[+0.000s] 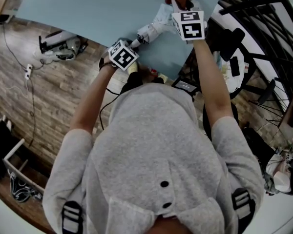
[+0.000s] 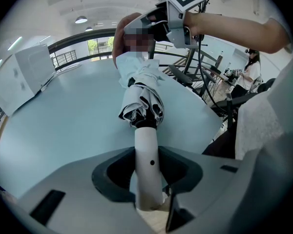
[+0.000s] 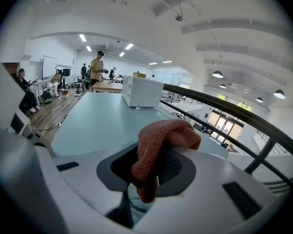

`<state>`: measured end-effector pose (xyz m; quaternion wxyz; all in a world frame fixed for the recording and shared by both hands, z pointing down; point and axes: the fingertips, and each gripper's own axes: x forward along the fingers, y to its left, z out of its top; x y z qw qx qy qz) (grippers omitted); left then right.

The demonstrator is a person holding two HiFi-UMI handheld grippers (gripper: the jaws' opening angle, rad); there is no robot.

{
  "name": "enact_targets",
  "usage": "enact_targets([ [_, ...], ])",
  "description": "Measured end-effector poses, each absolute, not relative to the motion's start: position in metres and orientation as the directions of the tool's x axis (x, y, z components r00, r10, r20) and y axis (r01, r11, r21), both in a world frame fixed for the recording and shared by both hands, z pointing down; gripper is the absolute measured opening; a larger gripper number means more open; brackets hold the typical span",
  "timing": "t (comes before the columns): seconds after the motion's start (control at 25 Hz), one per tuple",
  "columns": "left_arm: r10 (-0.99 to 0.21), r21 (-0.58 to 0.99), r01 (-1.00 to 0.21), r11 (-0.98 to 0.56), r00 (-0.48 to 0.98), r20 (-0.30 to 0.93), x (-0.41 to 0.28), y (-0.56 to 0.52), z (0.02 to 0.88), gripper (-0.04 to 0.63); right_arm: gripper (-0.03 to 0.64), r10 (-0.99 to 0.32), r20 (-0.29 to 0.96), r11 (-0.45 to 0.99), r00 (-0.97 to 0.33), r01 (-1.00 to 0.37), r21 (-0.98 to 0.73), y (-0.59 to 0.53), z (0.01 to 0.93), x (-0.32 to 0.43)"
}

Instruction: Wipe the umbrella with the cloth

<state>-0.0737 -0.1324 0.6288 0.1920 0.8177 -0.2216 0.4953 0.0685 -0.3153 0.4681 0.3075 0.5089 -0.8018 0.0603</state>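
The left gripper [image 2: 147,179] is clenched on the umbrella [image 2: 142,100] by its handle [image 2: 146,152], a smooth white cylinder with a small dark dot, set between the dark, scooped jaw pads. Beyond the handle the folded canopy bunches into crumpled white pleats with dark linings, then narrows into a pale wrapped roll pointing toward 12 o'clock in the left gripper view. In the head view the umbrella runs from the left gripper out toward 1 o'clock, above the table [image 1: 88,9] near its corner; the tabletop is flat, matte and pale blue. The right gripper [image 3: 149,172] grasps the cloth [image 3: 162,135], a nubby, rust-orange fabric folded into a thick hump that droops down between the jaws. In the head view, the cloth sits at 12 o'clock, at the umbrella's far end; whether the two touch cannot be made out. A boxy white case [image 3: 142,91] stands farther along the table at 12 o'clock in the right gripper view. The person wears a grey fleecy hoodie [image 1: 156,145], and the floor [image 1: 53,91] at 9 o'clock is wood plank.
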Motion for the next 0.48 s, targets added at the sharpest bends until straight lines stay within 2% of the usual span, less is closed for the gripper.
enact_targets([
  [0.2,-0.180,0.091,-0.552,-0.829,0.416,0.891,-0.072,-0.134,0.627,0.152,0.081,-0.705,0.629,0.563,-0.326,-0.798,0.218,-0.297,0.505,0.042],
  [0.48,-0.187,0.083,-0.553,-0.829,0.414,0.891,-0.075,-0.134,0.626,0.152,0.081,-0.647,0.676,0.613,-0.353,-0.767,0.187,-0.278,0.525,0.027],
])
